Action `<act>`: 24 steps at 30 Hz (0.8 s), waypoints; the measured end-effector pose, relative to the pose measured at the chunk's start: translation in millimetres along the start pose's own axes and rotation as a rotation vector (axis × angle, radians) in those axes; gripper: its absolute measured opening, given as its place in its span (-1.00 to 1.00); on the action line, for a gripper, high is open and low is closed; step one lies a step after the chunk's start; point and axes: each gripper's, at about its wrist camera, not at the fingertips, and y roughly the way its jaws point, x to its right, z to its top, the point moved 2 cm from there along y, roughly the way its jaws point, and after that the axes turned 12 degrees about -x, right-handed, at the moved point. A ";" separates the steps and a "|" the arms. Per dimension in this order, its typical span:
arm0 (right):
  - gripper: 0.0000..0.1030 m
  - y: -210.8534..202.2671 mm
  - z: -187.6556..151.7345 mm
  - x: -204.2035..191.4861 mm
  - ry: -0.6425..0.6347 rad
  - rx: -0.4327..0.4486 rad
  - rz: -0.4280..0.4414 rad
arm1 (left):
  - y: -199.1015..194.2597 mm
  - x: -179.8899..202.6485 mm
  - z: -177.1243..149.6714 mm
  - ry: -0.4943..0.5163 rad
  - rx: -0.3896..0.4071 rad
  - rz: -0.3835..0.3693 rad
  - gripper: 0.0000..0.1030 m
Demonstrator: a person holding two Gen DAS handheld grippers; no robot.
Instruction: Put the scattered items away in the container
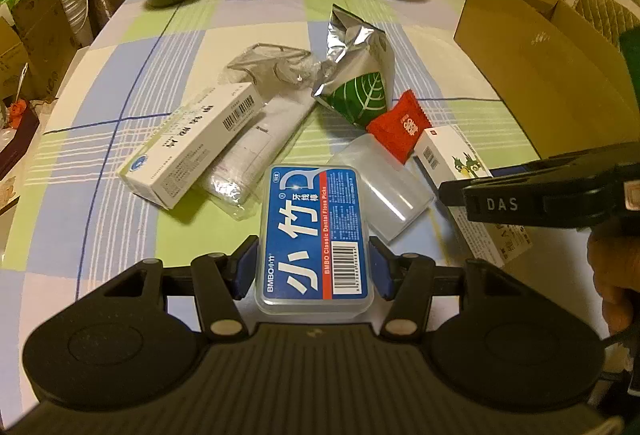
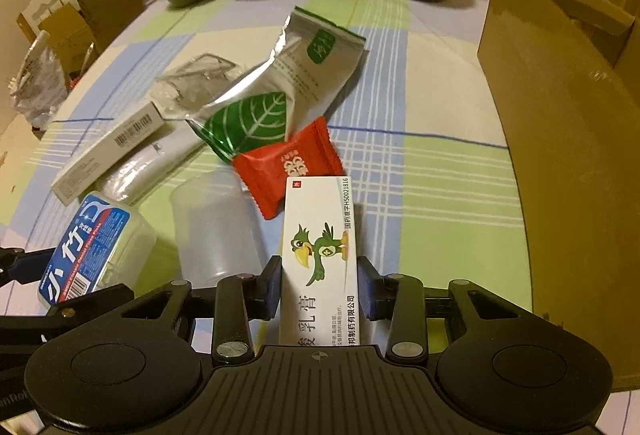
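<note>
Both wrist cameras sit low and close over the worktop, facing the far curtain (right view offset rightward); both share the central clutter.

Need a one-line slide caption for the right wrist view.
Right gripper shut on a white parrot-print box, beside a clear cup and red packet, cardboard box at right.

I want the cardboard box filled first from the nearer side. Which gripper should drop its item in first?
Right. The right gripper grips the white bird-printed carton beside the brown cardboard box; the left gripper, holding the blue-labelled floss-pick case, sits farther away.
</note>
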 end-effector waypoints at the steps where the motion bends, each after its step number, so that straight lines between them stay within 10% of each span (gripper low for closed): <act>1: -0.21 -2.3 -0.7 -0.3 0.000 0.006 0.006 | -2.6 -0.6 -0.5 -0.002 0.002 0.001 0.01; 24: -0.21 -75.4 -52.7 -4.8 0.020 0.113 0.060 | -67.6 9.0 -42.1 -0.045 0.007 0.012 0.01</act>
